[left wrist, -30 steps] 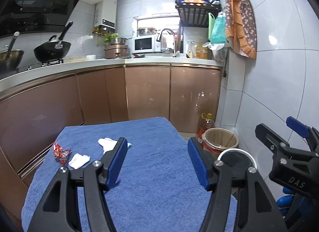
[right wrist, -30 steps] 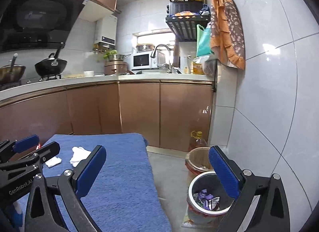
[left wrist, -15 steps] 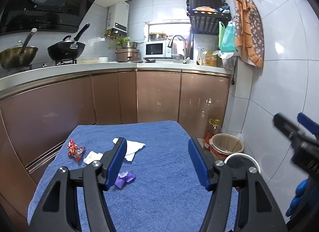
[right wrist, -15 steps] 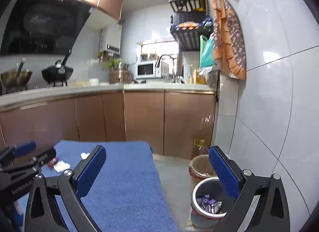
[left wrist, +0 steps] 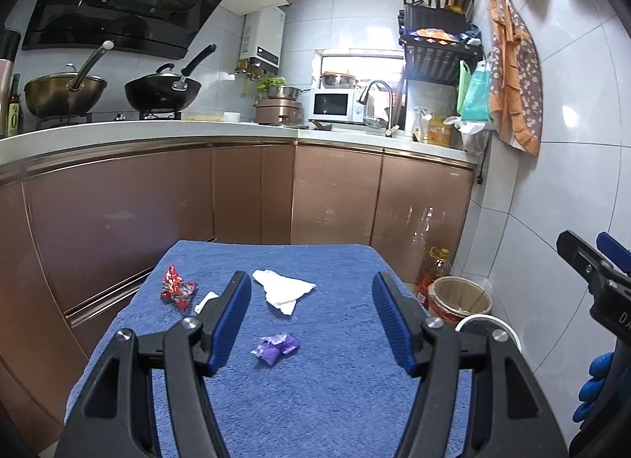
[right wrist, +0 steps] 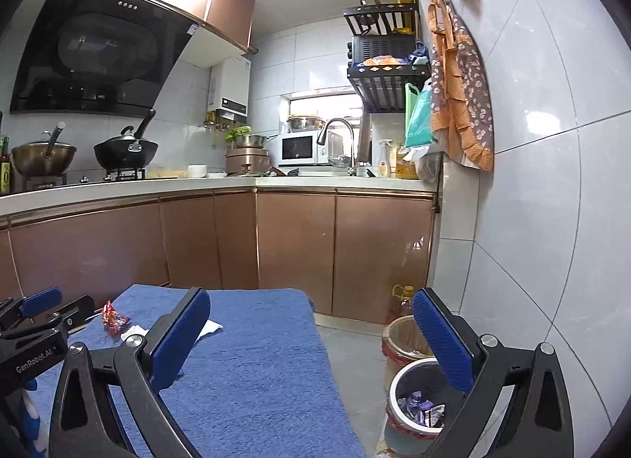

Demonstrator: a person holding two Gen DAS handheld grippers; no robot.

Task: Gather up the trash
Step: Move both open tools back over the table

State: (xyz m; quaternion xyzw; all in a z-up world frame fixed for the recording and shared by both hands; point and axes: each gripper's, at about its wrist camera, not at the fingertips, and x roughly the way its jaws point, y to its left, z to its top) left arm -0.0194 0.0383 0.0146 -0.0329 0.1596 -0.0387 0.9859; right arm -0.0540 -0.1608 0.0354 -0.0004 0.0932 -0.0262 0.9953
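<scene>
Blue towel point(left wrist: 315, 399) under both claws — left claw point(left wrist: 311, 320) and right claw point(right wrist: 311, 336) spread wide, empty.

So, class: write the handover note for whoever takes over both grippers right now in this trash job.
Left gripper: open, empty, above the blue towel.
Right gripper: open, empty, between the towel and the bins.
Left to collect from the towel: purple wrapper, white tissue, red wrapper, small white scrap.
Done: some wrappers already lie in the white bin.
</scene>
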